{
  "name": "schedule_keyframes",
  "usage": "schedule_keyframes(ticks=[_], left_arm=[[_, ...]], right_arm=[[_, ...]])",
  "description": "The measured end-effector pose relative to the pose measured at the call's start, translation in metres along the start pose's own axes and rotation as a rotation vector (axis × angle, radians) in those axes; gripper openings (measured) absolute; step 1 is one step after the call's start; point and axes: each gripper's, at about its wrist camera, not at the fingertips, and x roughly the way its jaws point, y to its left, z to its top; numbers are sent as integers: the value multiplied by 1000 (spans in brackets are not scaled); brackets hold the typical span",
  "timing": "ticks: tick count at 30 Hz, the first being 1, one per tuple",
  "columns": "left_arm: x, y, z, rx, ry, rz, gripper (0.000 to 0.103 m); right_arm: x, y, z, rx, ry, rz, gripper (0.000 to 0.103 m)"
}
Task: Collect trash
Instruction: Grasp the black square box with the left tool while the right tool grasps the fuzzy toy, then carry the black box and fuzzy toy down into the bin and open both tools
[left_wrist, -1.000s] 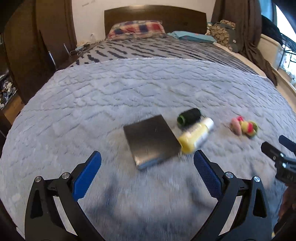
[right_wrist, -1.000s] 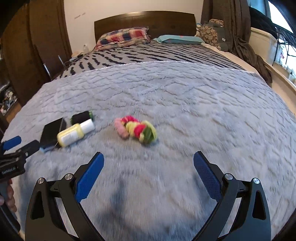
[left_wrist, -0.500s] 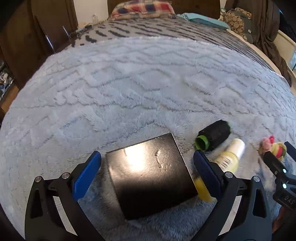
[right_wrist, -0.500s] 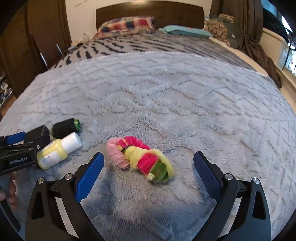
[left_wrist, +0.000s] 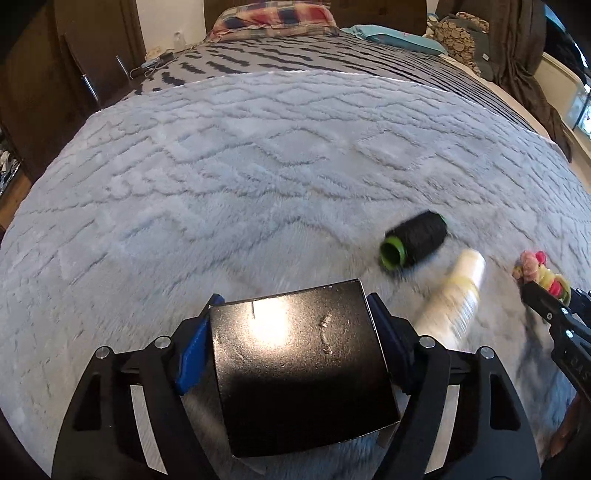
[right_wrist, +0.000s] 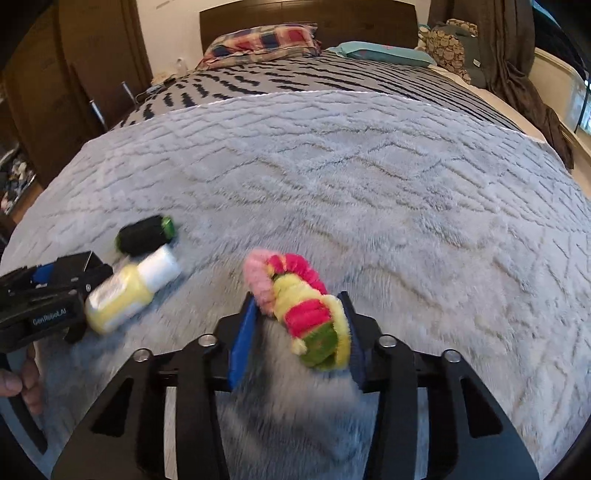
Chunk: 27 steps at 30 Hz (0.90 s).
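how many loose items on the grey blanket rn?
4. Black box between the left tongs; fuzzy multicolour bundle between the right tongs; black spool and yellow bottle lying free between them. None seems hidden.

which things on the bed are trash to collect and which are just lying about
For the job: black box, scrunchies, yellow bottle, black spool.

Lying about: grey blanket, plaid pillow, teal pillow, hanging clothes.
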Motion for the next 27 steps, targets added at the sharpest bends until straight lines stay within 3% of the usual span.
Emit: schedule_keyframes(ticks=[11, 20, 27], left_arm=[[-88, 6, -63, 32, -103, -41, 73], [-177, -8, -134, 87, -215, -108, 72], [-223, -23, -193, 120, -252, -172, 73]], right_arm=[[-92, 8, -54, 6, -88, 91, 38], [-180, 14, -107, -16, -184, 82, 38], [-220, 17, -163, -15, -203, 94, 38]])
